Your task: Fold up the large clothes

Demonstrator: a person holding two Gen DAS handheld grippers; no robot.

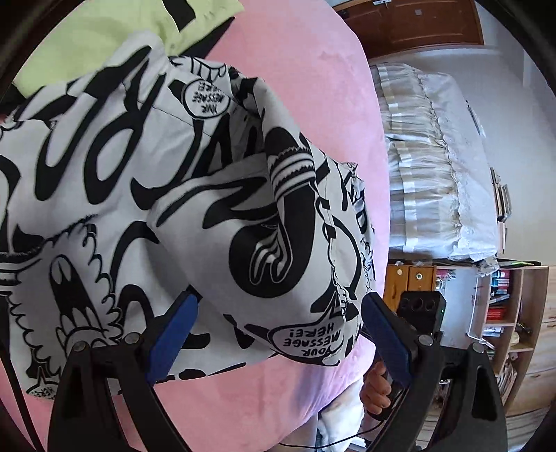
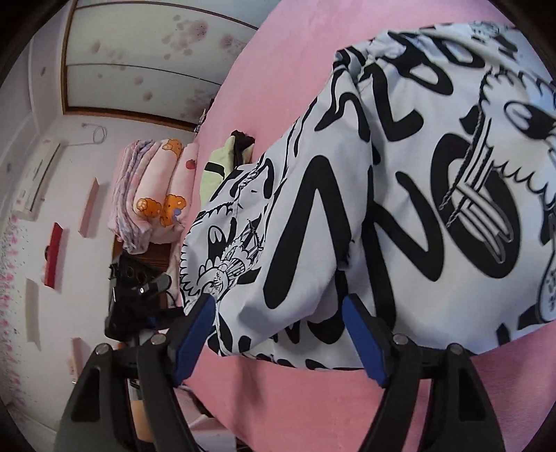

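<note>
A large white garment with black cartoon lettering (image 1: 166, 194) lies partly folded on a pink bed cover (image 1: 305, 69); it also shows in the right wrist view (image 2: 399, 194). My left gripper (image 1: 278, 306) is open, its blue pads (image 1: 173, 333) on either side of a folded corner of the garment, without pinching it. My right gripper (image 2: 278, 309) is open too, its blue pads (image 2: 365, 337) on either side of the garment's near edge. The other gripper shows past the bed edge in each view (image 1: 420, 313) (image 2: 135, 288).
A light green and black garment (image 1: 104, 31) lies beyond the printed one, also visible in the right wrist view (image 2: 222, 163). Folded pink quilts (image 2: 153, 194) sit on a cabinet. A draped table (image 1: 438, 167) and bookshelves (image 1: 510, 320) stand beside the bed.
</note>
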